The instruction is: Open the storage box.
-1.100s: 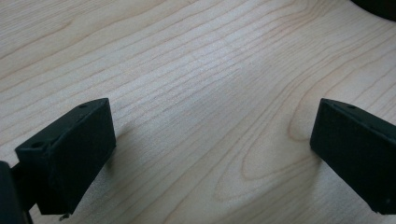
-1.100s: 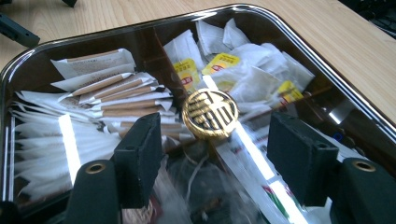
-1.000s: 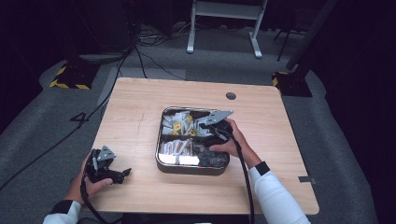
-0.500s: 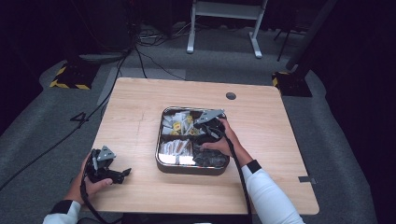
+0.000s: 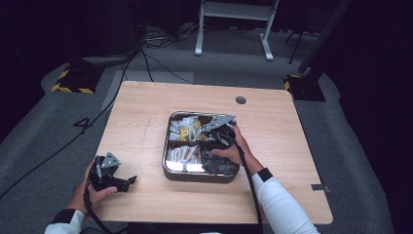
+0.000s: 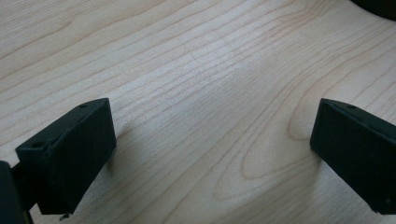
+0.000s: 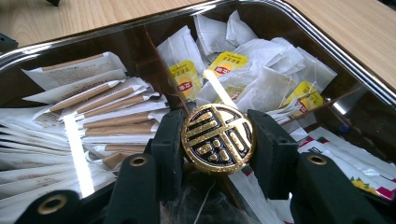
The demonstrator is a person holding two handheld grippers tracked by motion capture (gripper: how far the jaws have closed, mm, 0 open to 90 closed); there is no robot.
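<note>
A square metal tray (image 5: pixel 167 146) with dividers stands in the middle of the wooden table (image 5: pixel 141 117). It holds white tea bags (image 7: pixel 261 74) with yellow tags, brown paper sticks (image 7: pixel 107 116) and flat white packets (image 7: pixel 345 154). My right gripper (image 7: pixel 217 161) is down inside the tray (image 7: pixel 327 51), shut on a round gold-and-black disc (image 7: pixel 217 139) held upright between the jaws. In the high view the right gripper (image 5: pixel 214 132) sits over the tray's right half. My left gripper (image 5: pixel 127 181) rests at the front left of the table, and the left gripper (image 6: pixel 212 140) is open over bare wood.
A small dark round hole (image 5: pixel 240 100) lies in the tabletop behind the tray. Cables (image 5: pixel 146 58) run over the grey floor beyond the table, and a white frame (image 5: pixel 234 29) stands at the back. Yellow-black striped blocks (image 5: pixel 73 83) sit at the floor's left.
The right hand and gripper have shifted a little to the left, deeper over the tray. The left gripper has stayed in place.
</note>
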